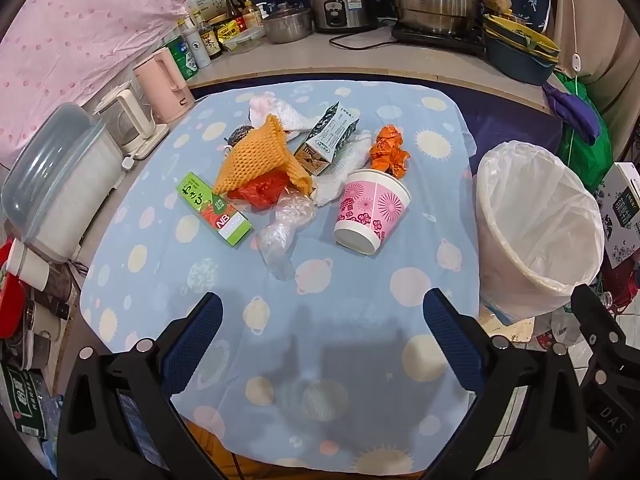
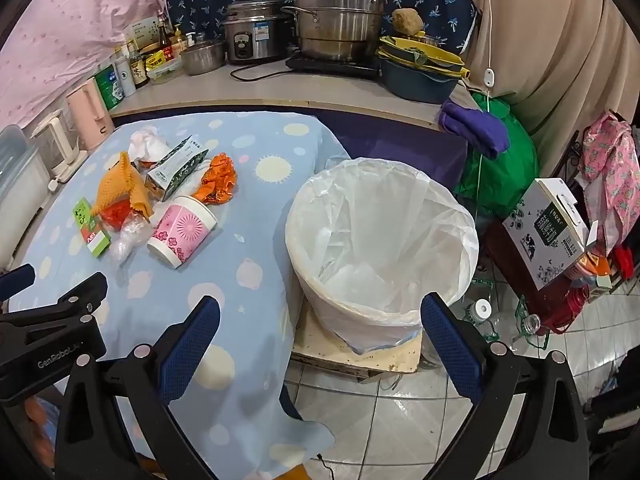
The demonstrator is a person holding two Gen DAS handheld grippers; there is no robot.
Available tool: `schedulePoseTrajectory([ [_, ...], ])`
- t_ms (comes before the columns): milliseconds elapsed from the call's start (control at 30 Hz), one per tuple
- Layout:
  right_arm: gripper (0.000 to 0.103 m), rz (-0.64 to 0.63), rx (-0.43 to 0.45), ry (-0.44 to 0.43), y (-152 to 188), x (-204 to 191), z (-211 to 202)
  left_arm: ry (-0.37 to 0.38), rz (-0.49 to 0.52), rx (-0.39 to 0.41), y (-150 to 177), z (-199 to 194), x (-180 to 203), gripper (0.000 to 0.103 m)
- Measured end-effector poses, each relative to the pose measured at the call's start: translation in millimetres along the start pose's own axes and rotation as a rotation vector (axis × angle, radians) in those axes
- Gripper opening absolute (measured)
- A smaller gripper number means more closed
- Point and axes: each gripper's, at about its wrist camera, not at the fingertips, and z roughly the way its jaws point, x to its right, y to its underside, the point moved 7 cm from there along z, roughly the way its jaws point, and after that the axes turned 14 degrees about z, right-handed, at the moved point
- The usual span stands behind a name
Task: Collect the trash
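Left tool [image 1: 322,328] released, empty | trash pile ahead on worktop [image 1: 360,280], pink cup [image 1: 370,212] nearest, lying mouth-away | right tool [image 2: 320,330] released, facing lined bin [image 2: 380,240] | left nearer trash

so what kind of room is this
Most likely a small home kitchen or a cramped living space that doubles as one. A rice cooker and a stacked steel steamer pot sit on the counter, with sauce bottles and electric kettles lined up beside a cloth-covered table.
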Motion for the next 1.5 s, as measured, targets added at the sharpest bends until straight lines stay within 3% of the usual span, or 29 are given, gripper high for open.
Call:
schedulePoseTrajectory([
  [1500, 0.096, -0.002, 0.002, 0.001, -3.0, 0.1, -0.7, -0.020, 0.023, 0.000, -6.6, -7.4, 8.0, 0.096],
])
